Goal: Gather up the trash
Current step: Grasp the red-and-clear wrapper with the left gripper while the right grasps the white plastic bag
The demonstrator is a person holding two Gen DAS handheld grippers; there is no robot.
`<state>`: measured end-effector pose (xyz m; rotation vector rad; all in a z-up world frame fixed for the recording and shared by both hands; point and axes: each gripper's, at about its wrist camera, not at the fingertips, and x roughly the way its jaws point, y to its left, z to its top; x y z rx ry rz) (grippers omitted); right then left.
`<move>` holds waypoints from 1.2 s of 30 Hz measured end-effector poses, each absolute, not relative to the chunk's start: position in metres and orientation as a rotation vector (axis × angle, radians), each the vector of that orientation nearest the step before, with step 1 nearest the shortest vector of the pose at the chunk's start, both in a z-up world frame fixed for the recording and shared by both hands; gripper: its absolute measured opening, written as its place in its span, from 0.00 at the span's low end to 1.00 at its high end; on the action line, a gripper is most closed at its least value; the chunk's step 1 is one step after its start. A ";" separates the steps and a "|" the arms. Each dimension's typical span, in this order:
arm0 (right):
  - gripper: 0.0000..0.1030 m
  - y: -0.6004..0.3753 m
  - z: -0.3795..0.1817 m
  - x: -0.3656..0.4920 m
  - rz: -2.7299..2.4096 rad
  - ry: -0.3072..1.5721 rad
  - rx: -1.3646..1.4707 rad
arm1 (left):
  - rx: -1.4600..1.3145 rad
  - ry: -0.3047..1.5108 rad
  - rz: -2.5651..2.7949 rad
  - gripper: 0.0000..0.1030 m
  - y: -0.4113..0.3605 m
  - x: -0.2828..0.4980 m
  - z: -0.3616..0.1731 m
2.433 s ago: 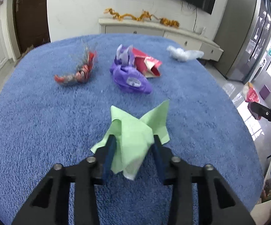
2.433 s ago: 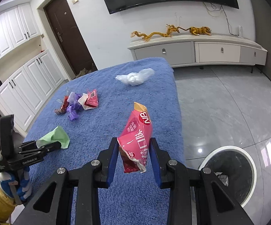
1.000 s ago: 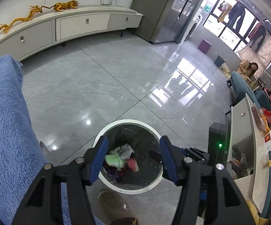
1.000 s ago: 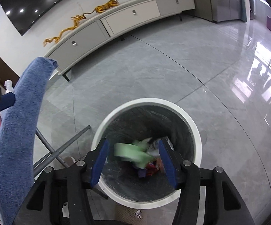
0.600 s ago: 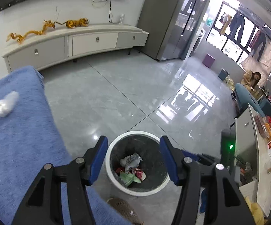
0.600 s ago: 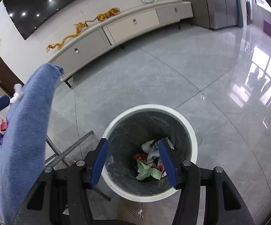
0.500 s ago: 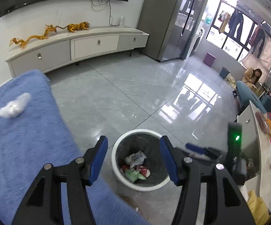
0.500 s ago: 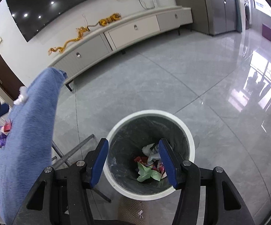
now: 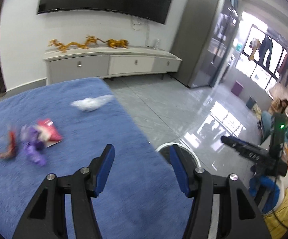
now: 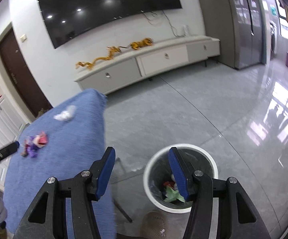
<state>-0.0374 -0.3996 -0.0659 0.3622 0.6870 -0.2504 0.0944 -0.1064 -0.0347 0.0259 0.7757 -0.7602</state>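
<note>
My left gripper (image 9: 142,151) is open and empty above the near edge of the blue-covered table (image 9: 64,131). On the table lie a purple wrapper (image 9: 32,147), a red packet (image 9: 49,132), a red-orange scrap (image 9: 9,144) and a crumpled white plastic bag (image 9: 91,103). My right gripper (image 10: 141,153) is open and empty, high above the floor beside the white round bin (image 10: 180,176). Green paper (image 10: 172,195) and red wrappers lie inside the bin. The bin's rim (image 9: 185,147) also peeks out behind my left gripper's right finger. The right gripper's body (image 9: 249,153) shows at the right of the left view.
A long white cabinet (image 10: 144,65) with golden dragon figures stands under a wall television. Shiny grey floor tiles (image 10: 203,115) spread around the bin. The toe of a shoe (image 10: 154,225) is just in front of the bin. Metal table legs (image 10: 122,205) run under the table's edge.
Both grippers have risen and swung left, away from the bin toward the table. The green paper and the red packet that they held earlier now lie in the bin.
</note>
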 end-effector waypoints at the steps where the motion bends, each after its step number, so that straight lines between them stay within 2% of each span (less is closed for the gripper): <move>1: 0.52 -0.392 -0.059 -0.036 -0.238 0.680 0.355 | 0.009 0.773 -0.738 0.54 -0.089 0.095 -0.036; 9: 0.54 -0.341 -0.033 -0.019 -0.174 0.681 0.276 | -0.083 0.782 -0.576 0.54 0.015 0.108 -0.053; 16: 0.55 -0.307 -0.036 0.009 -0.122 0.722 0.225 | -0.165 0.827 -0.469 0.54 0.079 0.122 -0.083; 33: 0.55 -0.285 -0.085 0.105 0.007 0.832 0.188 | -0.171 0.839 -0.373 0.54 0.099 0.181 -0.107; 36: 0.59 -0.280 -0.085 0.137 0.051 0.821 0.158 | -0.147 0.824 -0.358 0.54 0.099 0.197 -0.105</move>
